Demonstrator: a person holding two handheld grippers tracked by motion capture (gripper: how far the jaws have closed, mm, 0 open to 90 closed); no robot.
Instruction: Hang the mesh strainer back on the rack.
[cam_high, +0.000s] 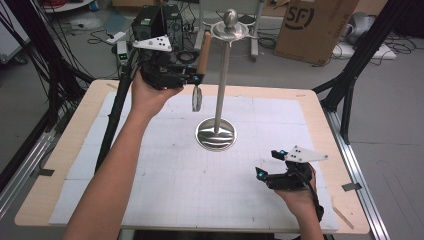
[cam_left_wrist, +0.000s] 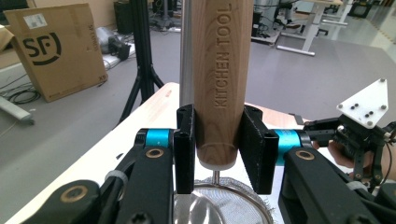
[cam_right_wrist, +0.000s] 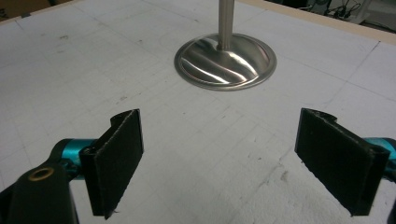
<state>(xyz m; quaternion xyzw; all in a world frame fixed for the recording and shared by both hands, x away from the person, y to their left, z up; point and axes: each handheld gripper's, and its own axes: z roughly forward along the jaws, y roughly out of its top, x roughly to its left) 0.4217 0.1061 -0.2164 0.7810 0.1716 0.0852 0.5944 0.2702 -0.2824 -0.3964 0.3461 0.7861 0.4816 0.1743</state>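
A small mesh strainer (cam_high: 197, 98) with a wooden handle (cam_high: 204, 52) marked "KITCHEN TOOL" (cam_left_wrist: 219, 79) hangs upright, handle up. My left gripper (cam_high: 196, 78) is shut on the handle's lower end, high above the far part of the table; in the left gripper view both pads (cam_left_wrist: 254, 140) press on the wood. The handle's top is close to the top disc (cam_high: 230, 30) of a steel stand, and the stand's pole (cam_left_wrist: 187, 51) rises just behind the handle. My right gripper (cam_high: 268, 163) is open over the white mat near the front right, its jaws (cam_right_wrist: 219, 158) wide apart with nothing between them.
The stand's round steel base (cam_high: 216, 134) sits mid-table on the white gridded mat (cam_high: 165, 185). A cardboard box (cam_high: 315, 27), tripod legs (cam_high: 350, 95) and cables lie on the floor beyond the table's wooden edge.
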